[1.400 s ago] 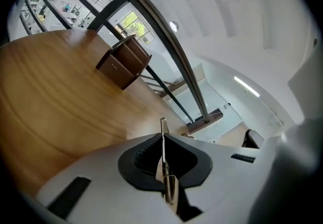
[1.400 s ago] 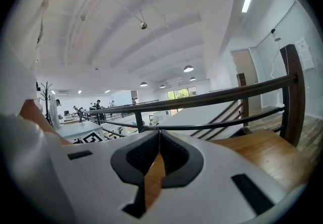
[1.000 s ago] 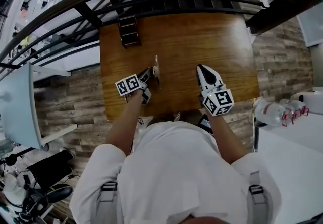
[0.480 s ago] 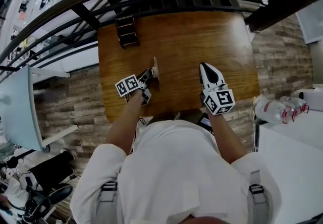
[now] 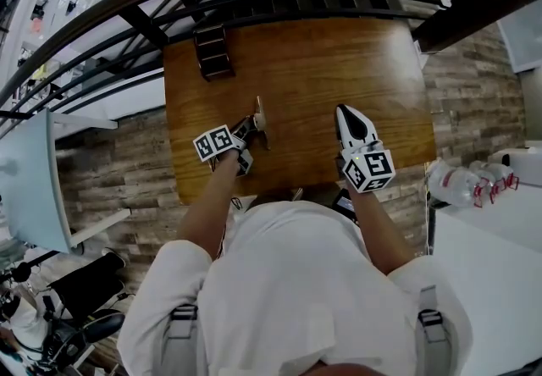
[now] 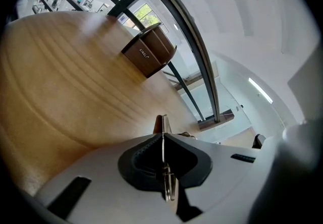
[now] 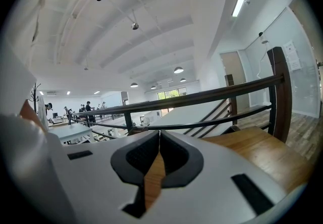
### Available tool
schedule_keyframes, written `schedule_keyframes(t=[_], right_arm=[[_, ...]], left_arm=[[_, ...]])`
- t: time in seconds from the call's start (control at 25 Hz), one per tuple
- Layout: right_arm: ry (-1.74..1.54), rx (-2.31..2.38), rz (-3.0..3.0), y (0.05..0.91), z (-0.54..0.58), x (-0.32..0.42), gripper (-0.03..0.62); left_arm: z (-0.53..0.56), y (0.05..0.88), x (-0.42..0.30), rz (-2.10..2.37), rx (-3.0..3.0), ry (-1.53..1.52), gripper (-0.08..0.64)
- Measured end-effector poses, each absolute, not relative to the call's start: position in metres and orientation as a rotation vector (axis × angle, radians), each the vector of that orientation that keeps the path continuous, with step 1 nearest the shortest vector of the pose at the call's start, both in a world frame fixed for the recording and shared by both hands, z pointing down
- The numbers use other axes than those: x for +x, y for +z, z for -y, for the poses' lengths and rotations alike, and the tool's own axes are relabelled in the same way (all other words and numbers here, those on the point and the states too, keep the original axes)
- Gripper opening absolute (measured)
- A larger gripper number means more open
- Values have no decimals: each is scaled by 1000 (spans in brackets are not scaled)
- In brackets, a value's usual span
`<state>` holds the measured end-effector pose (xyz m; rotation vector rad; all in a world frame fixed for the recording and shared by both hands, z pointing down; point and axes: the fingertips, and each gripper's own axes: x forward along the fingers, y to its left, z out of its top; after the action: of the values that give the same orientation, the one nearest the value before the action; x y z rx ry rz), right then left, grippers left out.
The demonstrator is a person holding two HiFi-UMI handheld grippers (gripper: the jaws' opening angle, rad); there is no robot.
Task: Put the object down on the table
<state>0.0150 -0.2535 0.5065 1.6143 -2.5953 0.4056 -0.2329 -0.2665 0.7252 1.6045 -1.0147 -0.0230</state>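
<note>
I am holding my left gripper low over the wooden surface, its jaws clamping a thin flat object edge-on, and I cannot tell whether its tip is touching the wood. My right gripper is hovering well apart to the right, jaws pressing together on nothing. A brown box is standing at the far left corner.

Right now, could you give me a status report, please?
Left gripper shut on thin flat object. Right gripper shut, empty. Brown box well clear.
</note>
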Motion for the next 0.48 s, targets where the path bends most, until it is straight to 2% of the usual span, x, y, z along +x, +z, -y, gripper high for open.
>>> schedule_keyframes(t=[0.48], right_arm=[[420,1601,2601,508,254,13,26]], left_arm=[[263,736,-235,1034,1563,50,26]])
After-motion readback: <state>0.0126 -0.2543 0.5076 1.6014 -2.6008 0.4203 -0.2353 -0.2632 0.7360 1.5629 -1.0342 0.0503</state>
